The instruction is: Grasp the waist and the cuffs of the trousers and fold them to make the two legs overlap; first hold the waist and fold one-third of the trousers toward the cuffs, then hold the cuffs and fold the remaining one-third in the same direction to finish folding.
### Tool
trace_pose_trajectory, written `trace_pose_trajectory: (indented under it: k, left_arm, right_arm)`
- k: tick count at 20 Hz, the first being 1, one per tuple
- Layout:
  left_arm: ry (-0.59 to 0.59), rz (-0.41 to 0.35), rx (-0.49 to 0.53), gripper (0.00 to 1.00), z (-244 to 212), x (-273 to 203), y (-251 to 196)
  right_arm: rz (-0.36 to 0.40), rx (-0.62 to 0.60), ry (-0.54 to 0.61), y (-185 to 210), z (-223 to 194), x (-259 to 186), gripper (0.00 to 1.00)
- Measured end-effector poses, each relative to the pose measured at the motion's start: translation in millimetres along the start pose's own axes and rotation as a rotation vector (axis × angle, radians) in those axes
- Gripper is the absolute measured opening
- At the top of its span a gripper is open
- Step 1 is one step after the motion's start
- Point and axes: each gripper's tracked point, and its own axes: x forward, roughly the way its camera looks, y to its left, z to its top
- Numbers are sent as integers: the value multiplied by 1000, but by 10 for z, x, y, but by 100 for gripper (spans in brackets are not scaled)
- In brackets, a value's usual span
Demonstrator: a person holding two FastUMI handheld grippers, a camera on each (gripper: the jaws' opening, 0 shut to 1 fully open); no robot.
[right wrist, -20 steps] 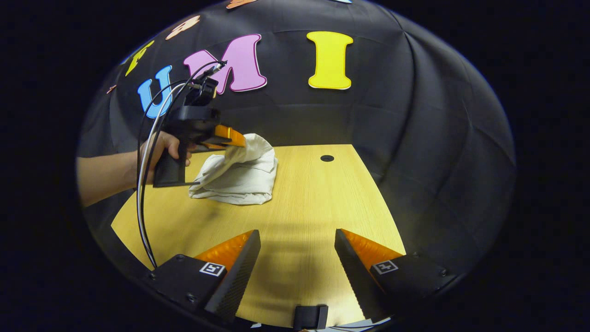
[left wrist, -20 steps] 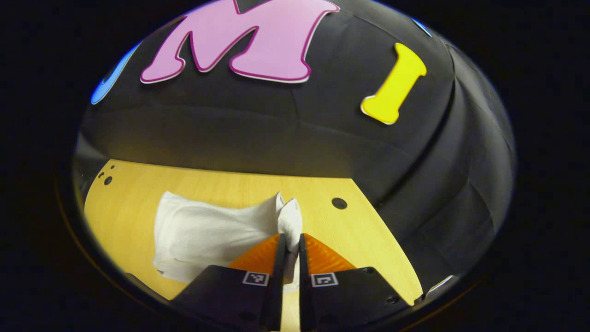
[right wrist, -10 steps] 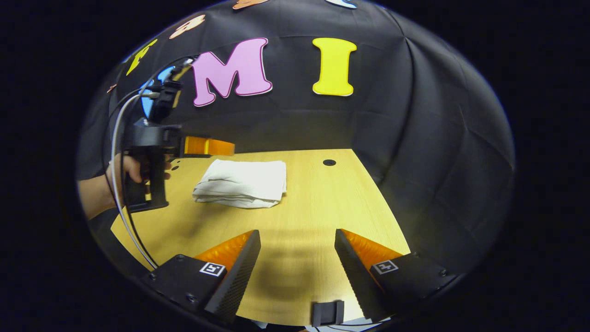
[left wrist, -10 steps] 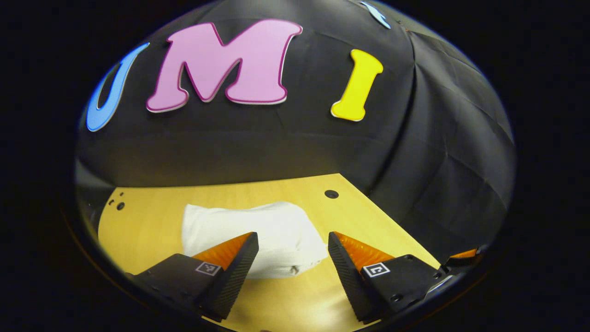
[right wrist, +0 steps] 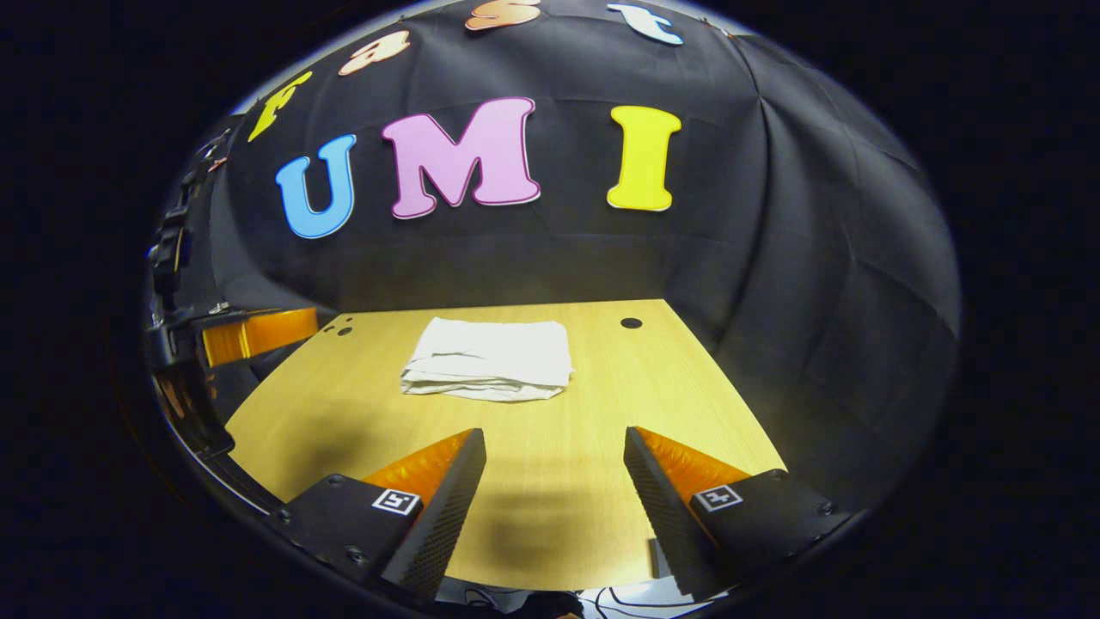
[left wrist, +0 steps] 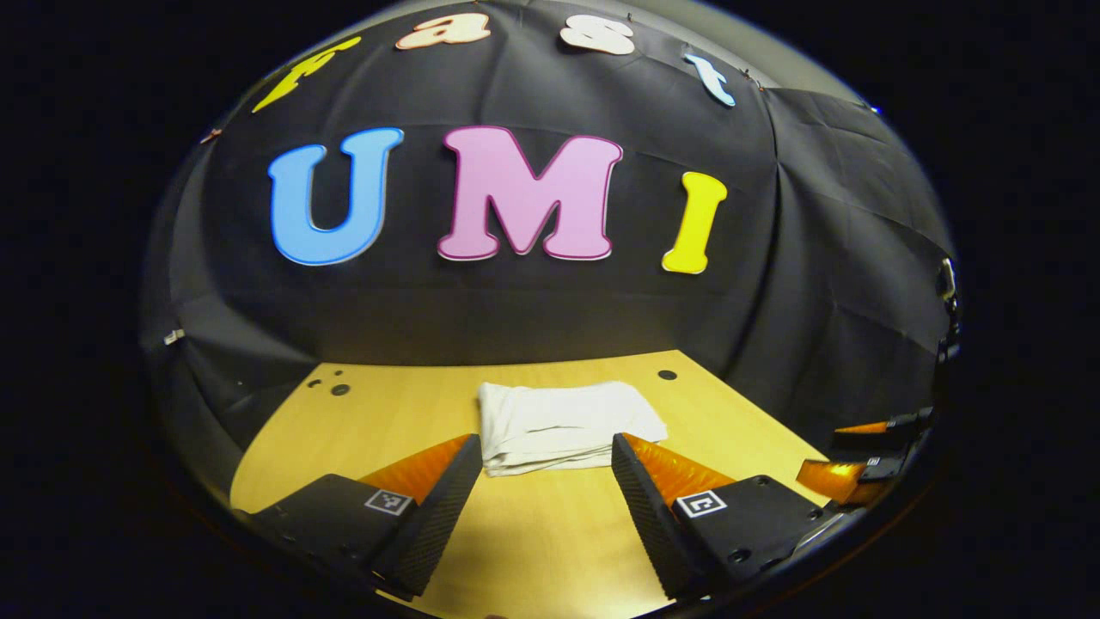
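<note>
Trousers (right wrist: pixel 488 358) folded (both tongs apart).

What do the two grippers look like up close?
Left gripper and right gripper match: each has two wedge-shaped fingers on black blocks. Each block carries a small square black-and-white tag and screw heads. The inner faces of the jaws are finely dotted, the outer faces ribbed. Loose cables show under the right one.

White trousers (right wrist: pixel 488 359), light yellow wood-grain table (right wrist: pixel 550 481), black cloth wall (right wrist: pixel 773 258)
</note>
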Motion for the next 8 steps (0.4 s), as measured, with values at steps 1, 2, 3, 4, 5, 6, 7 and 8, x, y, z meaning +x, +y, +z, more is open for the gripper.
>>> trace_pose_trajectory:
  k: [1, 2, 3, 4, 5, 6, 7, 8]
  left_arm:
    - [-4, 11, -9, 95, -61, -172, 84]
    - [-2, 6, -19, 96, -164, -317, 112]
    - [10, -1, -23, 95, -297, -430, 141]
    - [28, 7, -20, 95, -460, -520, 223]
    - [45, 24, -14, 96, -584, -607, 309]
    - [56, 37, -13, 96, -683, -706, 380]
    - [64, 50, -20, 96, -733, -779, 423]
    - [66, 62, -36, 96, -771, -868, 470]
  right_arm:
    - [1, 0, -12, 86, 2, -70, 99]
    - [-2, 3, -24, 162, -13, -139, 99]
    - [-2, 9, -34, 238, -27, -210, 99]
    - [-2, 18, -42, 322, -54, -275, 99]
    - [0, 29, -47, 391, -94, -320, 99]
    - [1, 36, -38, 460, -171, -370, 99]
    - [-5, 39, -29, 499, -244, -409, 99]
    - [-8, 46, -23, 526, -297, -459, 99]
